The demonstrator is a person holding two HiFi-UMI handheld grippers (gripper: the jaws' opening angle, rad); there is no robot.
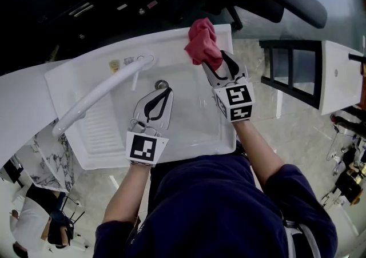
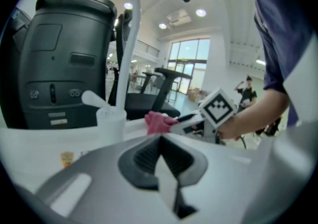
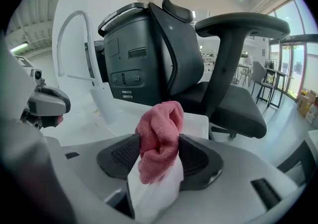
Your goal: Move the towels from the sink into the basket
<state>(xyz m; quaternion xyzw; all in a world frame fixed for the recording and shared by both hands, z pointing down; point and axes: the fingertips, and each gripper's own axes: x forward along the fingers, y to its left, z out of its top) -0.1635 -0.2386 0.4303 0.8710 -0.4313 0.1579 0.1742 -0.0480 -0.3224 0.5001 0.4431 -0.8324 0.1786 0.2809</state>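
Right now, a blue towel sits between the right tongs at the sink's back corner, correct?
Not blue: the towel is pink. The right gripper view shows it between the right tongs, at the sink's back corner.

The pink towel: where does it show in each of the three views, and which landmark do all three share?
Head view: the pink towel is at top centre, at the sink's far right corner, at the tips of the right tongs.
Left gripper view: centre, right of the tap's base.
Right gripper view: centre, between the right tongs.
Shared landmark: the white curved tap.
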